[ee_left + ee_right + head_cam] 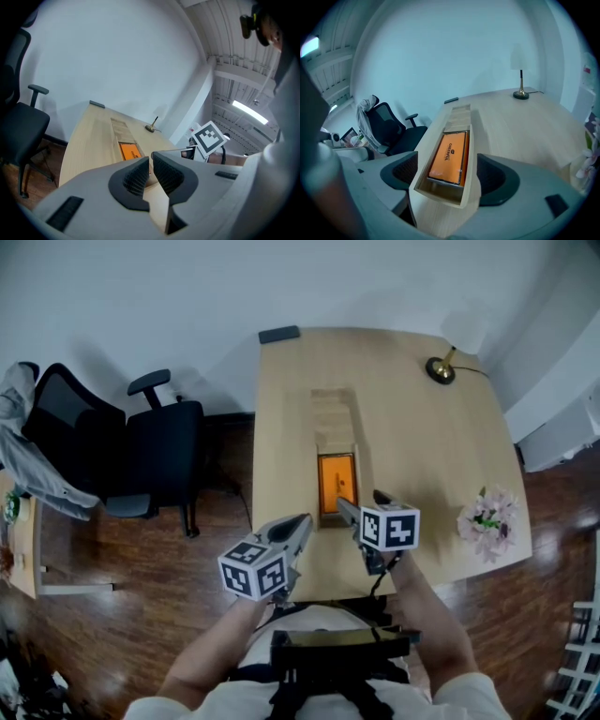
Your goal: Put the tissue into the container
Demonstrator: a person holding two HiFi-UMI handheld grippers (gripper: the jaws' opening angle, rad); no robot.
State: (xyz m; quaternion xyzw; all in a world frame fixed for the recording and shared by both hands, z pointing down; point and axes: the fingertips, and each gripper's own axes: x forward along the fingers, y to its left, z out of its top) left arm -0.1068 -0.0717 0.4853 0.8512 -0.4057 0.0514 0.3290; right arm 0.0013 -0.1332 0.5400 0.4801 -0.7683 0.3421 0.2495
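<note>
A person at the bottom of the head view holds two grey two-jaw grippers over the near edge of a pale wooden table [427, 451], which fills the centre of the frame. A long, open-topped wooden container [335, 420] runs up the middle of the tabletop. The flat orange tissue pack [337, 482] lies inside its near end, with dark print on its top face.

The right gripper [361, 502], at lower centre right, hangs just above the container's near end. In the right gripper view its jaws stand wide apart on either side of the box, with the orange pack between them lower down; the pads touch neither box nor pack.

The left gripper [300, 523], at lower centre left, sits just left of the container. In the left gripper view its jaws are drawn together to a thin slit with nothing between them.

A brass desk lamp [441, 368] stands at the table's upper right. A bunch of pale pink flowers [487, 518] rests near its right edge, and a small dark flat object [279, 334] lies on the far edge. At left, on the dark wooden floor, a black office chair [141, 456] stands beside a draped grey jacket [28, 460].
</note>
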